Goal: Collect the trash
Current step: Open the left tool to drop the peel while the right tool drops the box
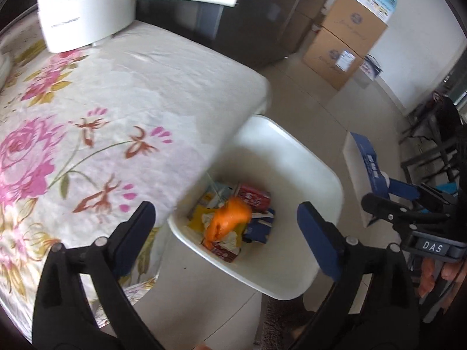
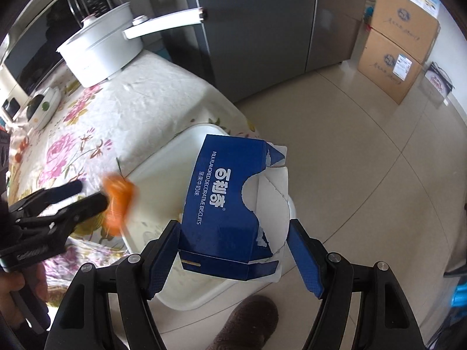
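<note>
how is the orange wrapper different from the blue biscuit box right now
The orange wrapper is small, crumpled and motion-blurred, loose over the white bin below the open left gripper; the blue biscuit box is larger, flat-sided, torn open and sharp. The wrapper is free of any jaws; the box sits between the right gripper's pads. Both are trash above the bin.

Left gripper [image 1: 226, 227]: tilted steeply downward, jaws spread wide, nothing between the pads.
Right gripper [image 2: 233, 250]: angled steeply down, pads clamped on a blue box [image 2: 224, 204].
</note>
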The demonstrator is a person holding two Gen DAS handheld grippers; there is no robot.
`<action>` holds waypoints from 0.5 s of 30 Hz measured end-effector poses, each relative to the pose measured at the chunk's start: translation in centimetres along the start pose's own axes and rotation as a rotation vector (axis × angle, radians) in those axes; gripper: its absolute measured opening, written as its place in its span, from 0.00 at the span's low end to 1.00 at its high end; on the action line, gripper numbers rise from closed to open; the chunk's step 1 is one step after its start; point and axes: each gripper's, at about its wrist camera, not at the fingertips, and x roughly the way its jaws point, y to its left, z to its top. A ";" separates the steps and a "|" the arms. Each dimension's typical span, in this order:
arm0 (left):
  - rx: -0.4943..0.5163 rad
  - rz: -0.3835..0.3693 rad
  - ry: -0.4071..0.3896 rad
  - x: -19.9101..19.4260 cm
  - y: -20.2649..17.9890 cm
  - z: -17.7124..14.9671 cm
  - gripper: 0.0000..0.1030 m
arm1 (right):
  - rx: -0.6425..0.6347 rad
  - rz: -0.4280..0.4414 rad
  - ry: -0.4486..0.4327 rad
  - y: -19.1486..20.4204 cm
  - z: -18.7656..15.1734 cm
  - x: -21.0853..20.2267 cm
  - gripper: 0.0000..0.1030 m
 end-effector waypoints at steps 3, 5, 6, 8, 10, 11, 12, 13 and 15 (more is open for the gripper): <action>0.005 0.046 0.001 -0.8 0.6 -0.2 0.95 | 0.002 -0.003 -0.001 0.2 0.0 0.1 0.73; 0.017 0.070 -0.001 -1.4 0.9 -0.6 0.95 | 0.002 -0.002 -0.001 0.4 0.0 0.1 0.73; 0.020 0.083 -0.001 -2.0 1.1 -0.9 0.95 | 0.002 0.000 0.000 0.5 0.0 0.1 0.73; 0.020 0.095 -0.003 -2.7 1.8 -1.5 0.95 | 0.000 0.001 -0.002 0.8 -0.1 0.1 0.73; 0.015 0.108 -0.006 -3.5 2.3 -2.2 0.96 | -0.006 0.027 -0.014 1.3 0.0 0.0 0.74; 0.012 0.114 -0.009 -3.7 2.7 -2.3 0.97 | -0.006 0.046 -0.023 1.5 0.0 -0.2 0.76; 0.008 0.123 -0.012 -4.3 3.0 -2.7 0.98 | -0.004 0.057 -0.031 1.7 0.1 -0.3 0.76; 0.006 0.130 -0.013 -4.5 3.1 -2.9 0.99 | 0.000 0.057 -0.035 1.8 0.2 -0.4 0.78; 0.005 0.138 -0.022 -5.2 3.2 -3.2 0.99 | 0.010 0.048 -0.037 2.1 0.1 -0.7 0.82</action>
